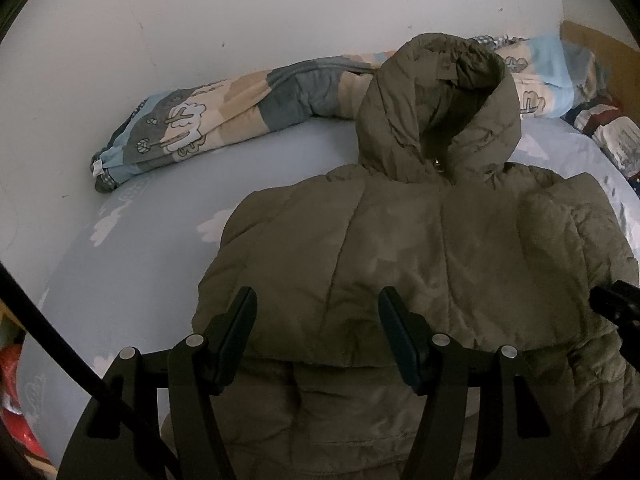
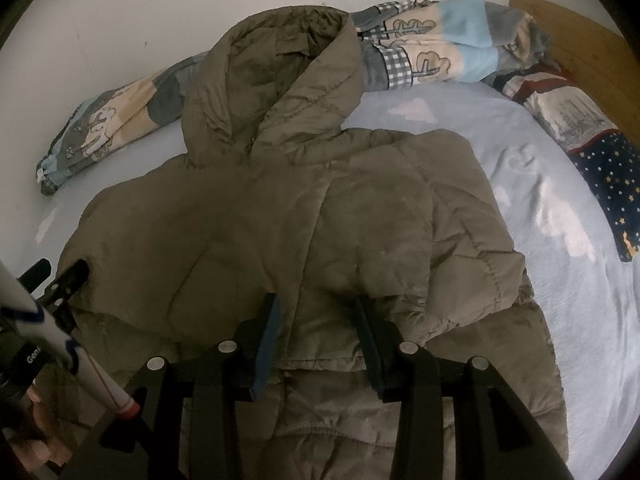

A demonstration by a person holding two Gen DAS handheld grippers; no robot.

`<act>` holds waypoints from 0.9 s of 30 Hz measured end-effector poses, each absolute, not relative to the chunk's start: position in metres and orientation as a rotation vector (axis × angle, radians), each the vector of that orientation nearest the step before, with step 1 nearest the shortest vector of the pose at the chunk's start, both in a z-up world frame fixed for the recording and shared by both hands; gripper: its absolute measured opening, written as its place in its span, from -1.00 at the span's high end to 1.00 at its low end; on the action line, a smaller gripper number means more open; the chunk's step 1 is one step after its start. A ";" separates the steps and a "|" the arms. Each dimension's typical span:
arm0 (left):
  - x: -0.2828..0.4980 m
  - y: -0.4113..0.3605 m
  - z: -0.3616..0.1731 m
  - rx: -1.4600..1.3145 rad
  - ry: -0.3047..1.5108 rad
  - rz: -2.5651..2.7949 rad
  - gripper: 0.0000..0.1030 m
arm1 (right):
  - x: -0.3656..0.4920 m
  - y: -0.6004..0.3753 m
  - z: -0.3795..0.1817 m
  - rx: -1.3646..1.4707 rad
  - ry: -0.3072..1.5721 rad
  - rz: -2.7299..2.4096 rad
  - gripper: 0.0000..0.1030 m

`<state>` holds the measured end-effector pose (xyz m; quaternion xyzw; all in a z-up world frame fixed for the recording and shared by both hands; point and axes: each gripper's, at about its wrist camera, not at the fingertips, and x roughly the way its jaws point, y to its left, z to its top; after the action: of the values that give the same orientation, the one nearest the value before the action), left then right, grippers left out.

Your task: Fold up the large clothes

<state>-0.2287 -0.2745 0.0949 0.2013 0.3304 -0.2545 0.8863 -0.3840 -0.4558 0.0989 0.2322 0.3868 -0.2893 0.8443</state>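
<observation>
An olive-green padded jacket (image 1: 400,240) (image 2: 240,220) lies flat on the bed with its hood (image 1: 432,112) (image 2: 272,80) pointing toward the wall. Its upper part lies folded over the lower part, with the fold edge running across just under both grippers. My left gripper (image 1: 318,312) hovers over the left half of that edge, open, with fabric below its fingers. My right gripper (image 2: 316,316) hangs over the right half, open but narrower. Each gripper shows at the edge of the other's view: the right gripper (image 1: 616,304) and the left gripper (image 2: 60,280).
The light blue bed sheet (image 1: 140,260) (image 2: 540,180) surrounds the jacket. A rolled patterned quilt (image 1: 208,124) (image 2: 440,52) lies along the white wall (image 1: 200,20). A star-print blanket (image 2: 612,184) and a wooden headboard (image 2: 580,32) are at the right. A person's hand (image 2: 36,440) holds the left gripper.
</observation>
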 end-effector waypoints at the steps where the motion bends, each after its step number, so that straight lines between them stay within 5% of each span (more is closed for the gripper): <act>1: -0.229 -0.274 0.096 0.415 0.687 -0.530 -0.21 | -0.385 -0.456 0.100 0.489 0.812 -0.611 0.18; 27: -0.223 -0.253 0.137 0.241 0.707 -0.627 -0.29 | -0.423 -0.500 0.185 0.653 0.698 -0.514 0.02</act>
<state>-0.2225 -0.2528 0.1370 0.1157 0.3399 -0.3014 0.8833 -0.4227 -0.5001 0.1851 0.3108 0.3319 -0.2447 0.8564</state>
